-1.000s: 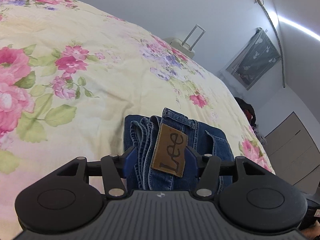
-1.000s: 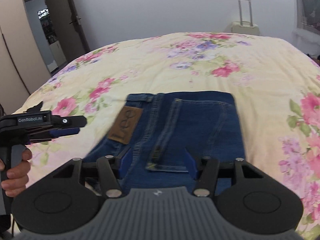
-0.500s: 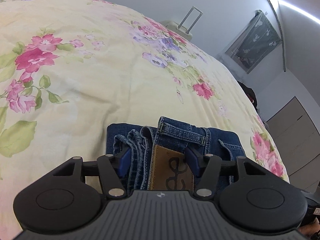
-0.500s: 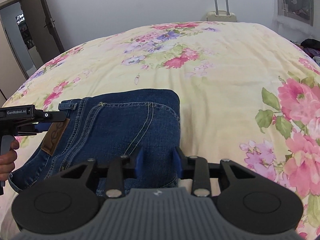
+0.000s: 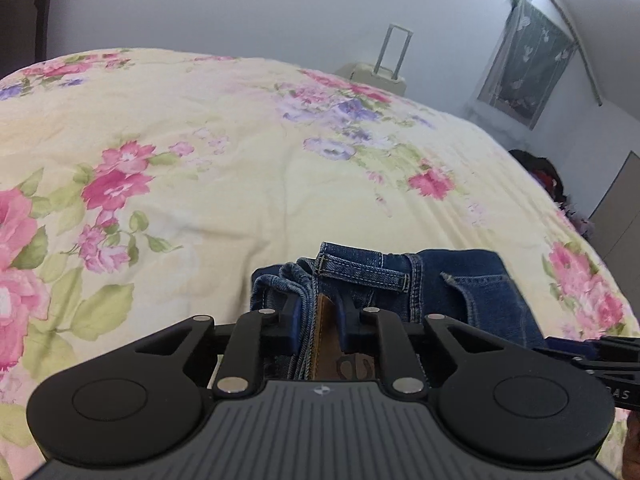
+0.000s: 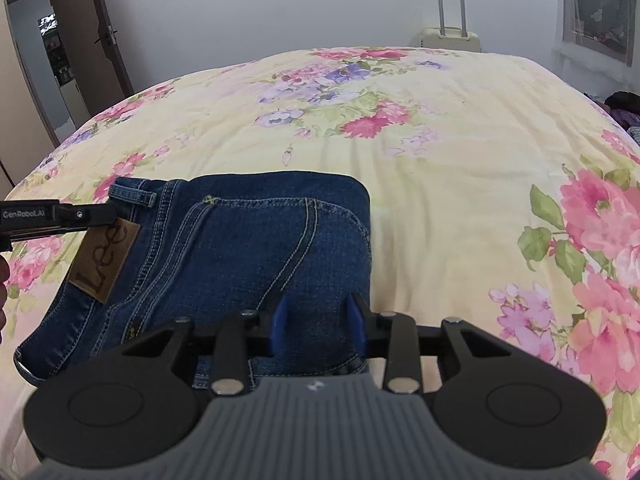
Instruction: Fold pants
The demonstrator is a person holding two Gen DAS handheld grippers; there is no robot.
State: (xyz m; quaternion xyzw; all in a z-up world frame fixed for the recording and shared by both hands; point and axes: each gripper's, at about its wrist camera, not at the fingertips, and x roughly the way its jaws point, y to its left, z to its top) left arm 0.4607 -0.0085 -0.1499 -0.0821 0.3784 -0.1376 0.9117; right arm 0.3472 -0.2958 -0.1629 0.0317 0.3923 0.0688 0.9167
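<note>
Patch (image 5: 326, 340) half-hidden between left fingers (image 5: 292, 320)

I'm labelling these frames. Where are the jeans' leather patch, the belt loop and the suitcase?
leather patch (image 6: 105, 261): right wrist view, its lettered face.
belt loop (image 6: 132, 195): right wrist view, mid-strip.
suitcase (image 6: 450, 40): right wrist view, cream body.

Floral bedspread (image 6: 440, 128) is lying open beyond and right of the folded jeans (image 6: 248, 248), giving passage there, while the left gripper (image 5: 318, 316) is crowding the waistband side and a suitcase (image 6: 452, 38) is standing past the far bed edge.
</note>
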